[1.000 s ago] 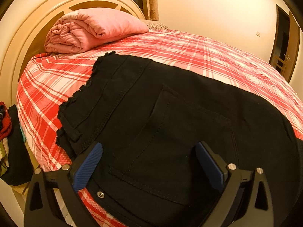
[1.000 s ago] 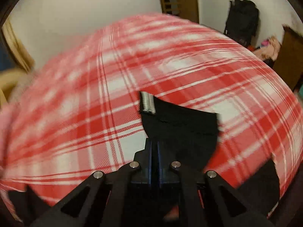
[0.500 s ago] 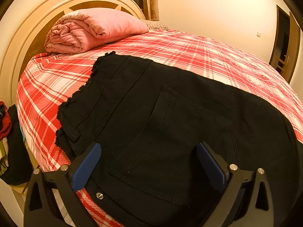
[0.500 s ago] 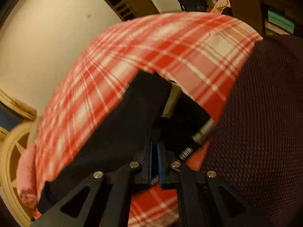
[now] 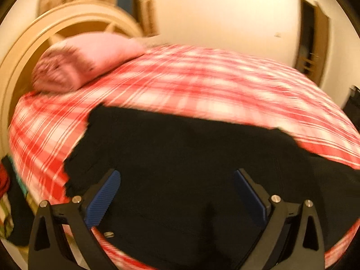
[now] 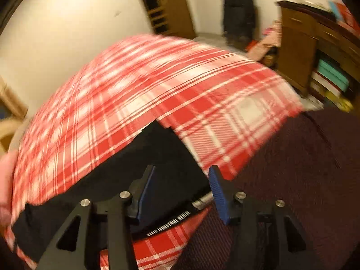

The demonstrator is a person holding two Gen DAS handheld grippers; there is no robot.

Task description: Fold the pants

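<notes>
Letting go with my right gripper (image 6: pixel 180 186), I have its jaws just opened to about half their spread; the black pants (image 6: pixel 157 155) lie between the blue pads (image 6: pixel 217 189) and under them, but the pads no longer press on the cloth, so nothing is held there. Just below the pads a strip of the pants with white lettering (image 6: pixel 168 222) and a bit of metal hardware show at the near edge of the bed. My left gripper (image 5: pixel 177 193) stands wide apart and empty, hanging above the broad black seat of the pants (image 5: pixel 180 157) without touching it, as far as the blurred view lets me judge. The pants lie spread flat along the near side of the red plaid bedspread (image 5: pixel 213 85), with a rolled pink blanket (image 5: pixel 85 60) well apart by the headboard (image 5: pixel 27 51). I judge this cloth to be a thick denim: soft and limp, heavier than a shirt, not slippery, not fragile, prone to sag and drag on the plaid. I would pinch it at a seamed edge, the waistband or a hem, where the layers are thick and hold together.
</notes>
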